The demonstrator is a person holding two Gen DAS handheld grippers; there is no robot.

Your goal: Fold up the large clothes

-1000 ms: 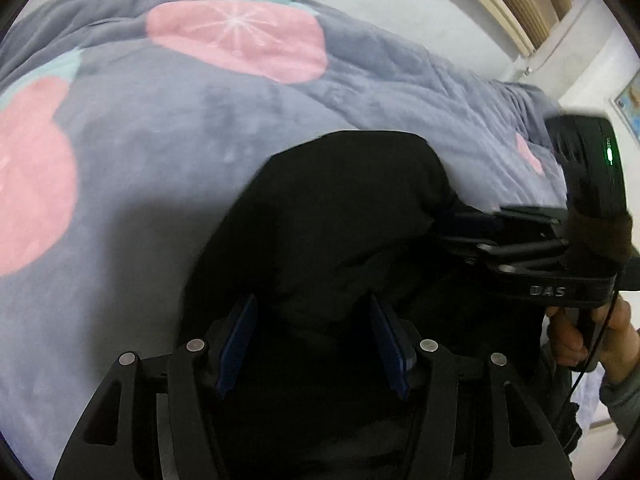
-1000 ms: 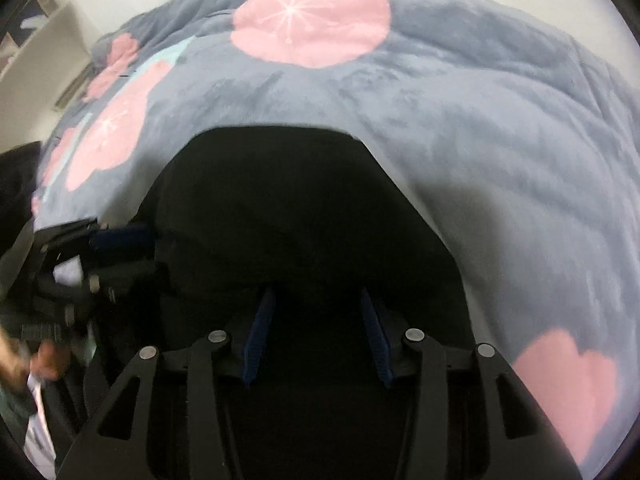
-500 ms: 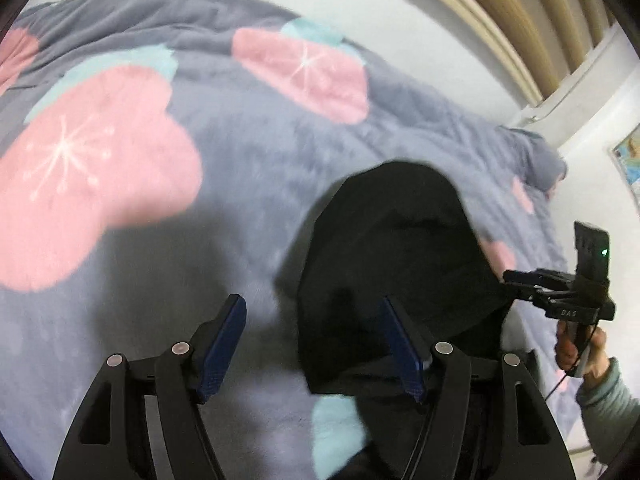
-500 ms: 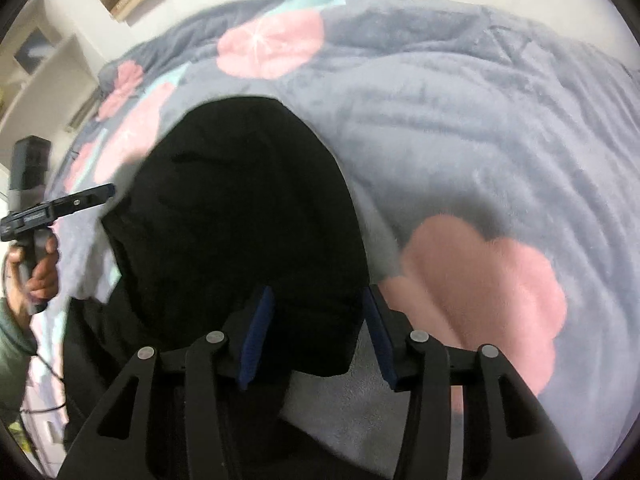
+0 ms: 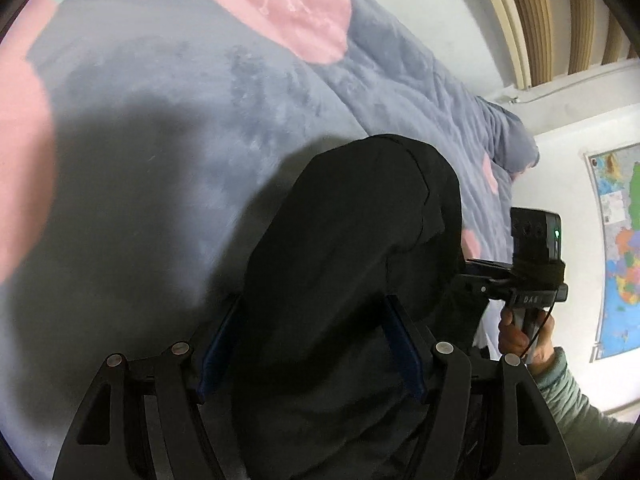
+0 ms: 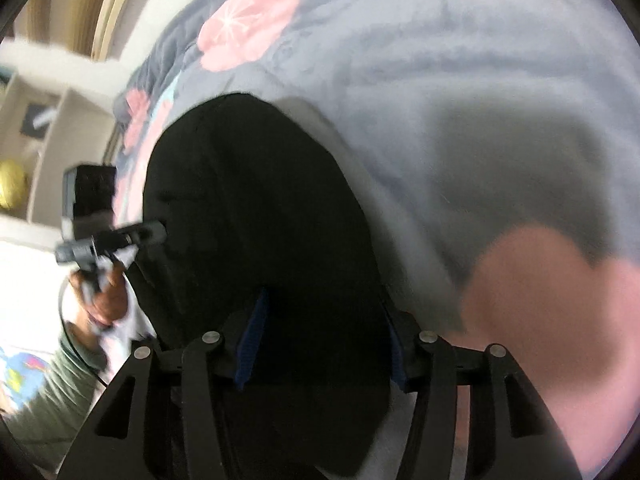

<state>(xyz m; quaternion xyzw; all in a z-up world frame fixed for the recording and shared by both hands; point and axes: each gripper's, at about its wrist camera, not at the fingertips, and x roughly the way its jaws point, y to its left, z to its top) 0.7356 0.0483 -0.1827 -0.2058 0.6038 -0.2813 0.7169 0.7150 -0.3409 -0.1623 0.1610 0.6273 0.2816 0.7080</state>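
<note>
A black garment (image 5: 352, 248) lies bunched on a grey blanket (image 5: 168, 128) with pink flowers. In the left wrist view its bulk fills the gap between the blue pads (image 5: 404, 344) of my left gripper (image 5: 312, 304), whose jaws stand wide around the cloth. My right gripper (image 6: 322, 300) is over the same garment (image 6: 248, 208); its jaws are opening with the cloth between them. Each view shows the other gripper at the garment's side: the right one (image 5: 476, 270) and the left one (image 6: 154, 232), each held by a hand.
The blanket (image 6: 460, 100) covers the whole bed. A wall with a map (image 5: 616, 256) and wooden slats is at the right in the left wrist view. Blurred white shelves (image 6: 36, 136) stand at the left in the right wrist view. A green sleeve (image 5: 576, 412) is near the bed's edge.
My left gripper widened, swung out over bare blanket beside the garment, then came back over it. My right gripper's jaws have spread, and its view has rolled and shifted right along the garment.
</note>
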